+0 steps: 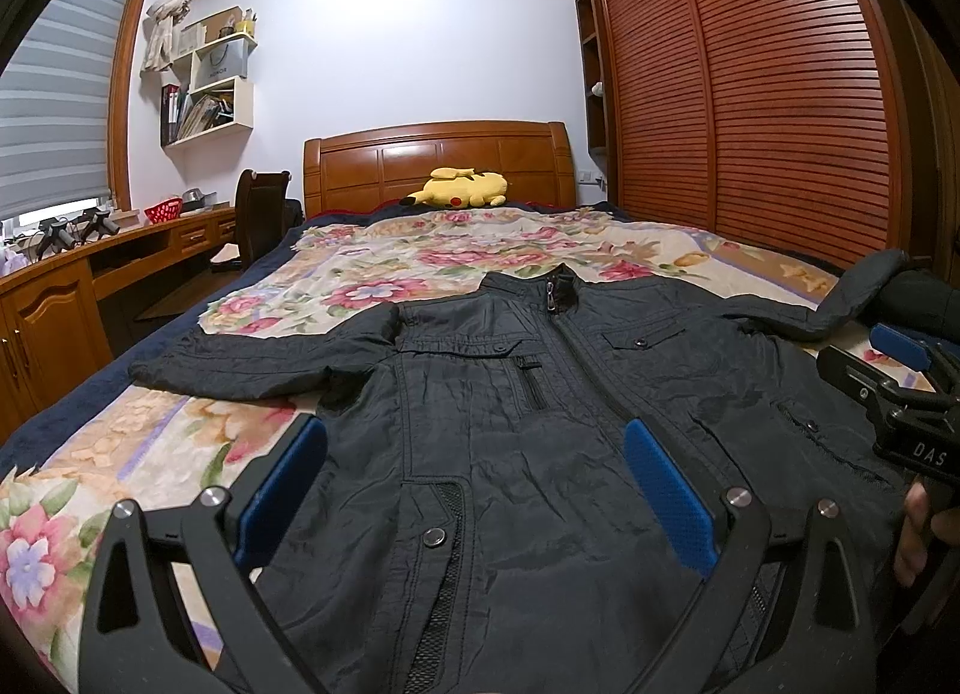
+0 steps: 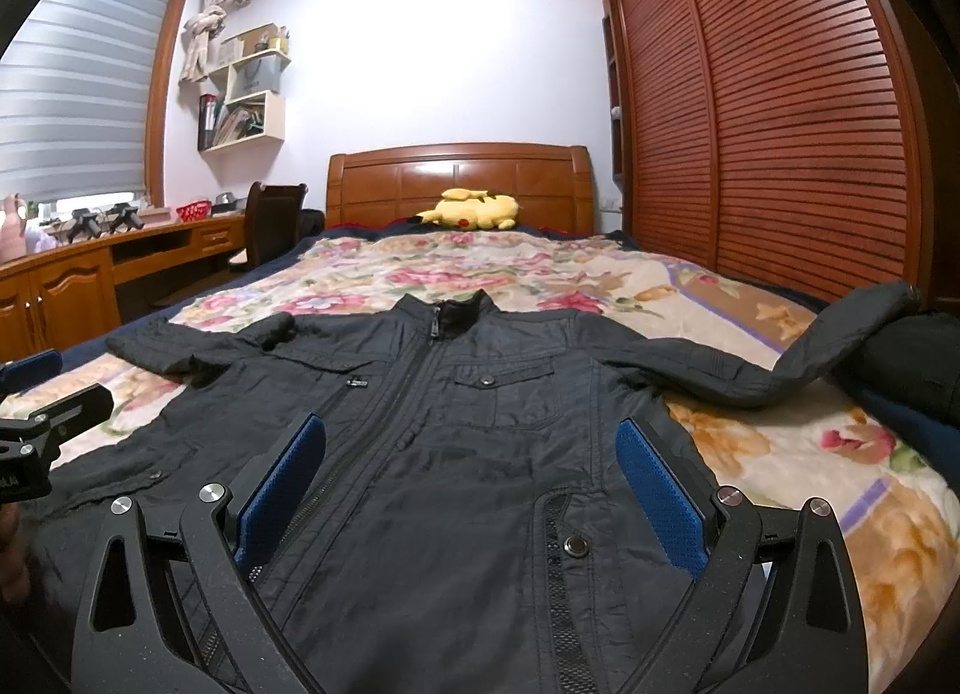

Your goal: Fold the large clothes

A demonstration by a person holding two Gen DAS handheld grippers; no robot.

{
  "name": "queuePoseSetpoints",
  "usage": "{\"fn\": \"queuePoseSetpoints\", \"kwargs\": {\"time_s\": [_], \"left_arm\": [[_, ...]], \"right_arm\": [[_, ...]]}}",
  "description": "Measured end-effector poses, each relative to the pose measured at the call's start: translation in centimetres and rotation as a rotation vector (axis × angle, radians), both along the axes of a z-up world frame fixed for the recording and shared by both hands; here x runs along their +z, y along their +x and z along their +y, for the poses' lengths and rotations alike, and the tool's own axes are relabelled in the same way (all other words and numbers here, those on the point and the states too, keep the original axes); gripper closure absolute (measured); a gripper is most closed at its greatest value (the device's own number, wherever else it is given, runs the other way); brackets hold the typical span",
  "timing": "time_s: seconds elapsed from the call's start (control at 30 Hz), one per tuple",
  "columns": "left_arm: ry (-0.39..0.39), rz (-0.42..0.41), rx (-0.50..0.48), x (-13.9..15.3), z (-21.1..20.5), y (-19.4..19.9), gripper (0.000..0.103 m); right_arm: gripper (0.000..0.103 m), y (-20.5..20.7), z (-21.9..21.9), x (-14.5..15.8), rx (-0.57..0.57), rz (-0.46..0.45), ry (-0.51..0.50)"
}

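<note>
Left wrist view: the left gripper point(image 1: 474, 490) hangs spread above a black jacket point(image 1: 510, 394) lying zipped on the bed point(image 1: 420, 250); the right gripper point(image 2: 471, 490), beside it, is spread too.

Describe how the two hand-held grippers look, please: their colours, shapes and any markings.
Both look the same. The left hand-held gripper has a black metal frame with triangular cut-outs and round silver bolts, and its two fingers carry blue textured pads. The right hand-held gripper matches it; seen from the left wrist camera, its black body bears white letters that read "DAS". No cables or sleeves show.
</note>
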State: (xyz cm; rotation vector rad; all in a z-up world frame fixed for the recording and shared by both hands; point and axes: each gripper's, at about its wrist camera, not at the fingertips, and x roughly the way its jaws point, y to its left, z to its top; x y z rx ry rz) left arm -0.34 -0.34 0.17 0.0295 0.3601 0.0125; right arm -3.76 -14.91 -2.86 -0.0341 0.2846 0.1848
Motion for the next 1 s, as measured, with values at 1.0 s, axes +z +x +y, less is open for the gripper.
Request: {"fn": "queuePoseSetpoints", "kwargs": {"time_s": [1.0], "left_arm": [[-0.004,0.002,0.000,0.09,-0.33,0.08,0.003]], "right_arm": [[0.004,-0.05,-0.20,0.14,-0.001,0.001,0.006]]}}
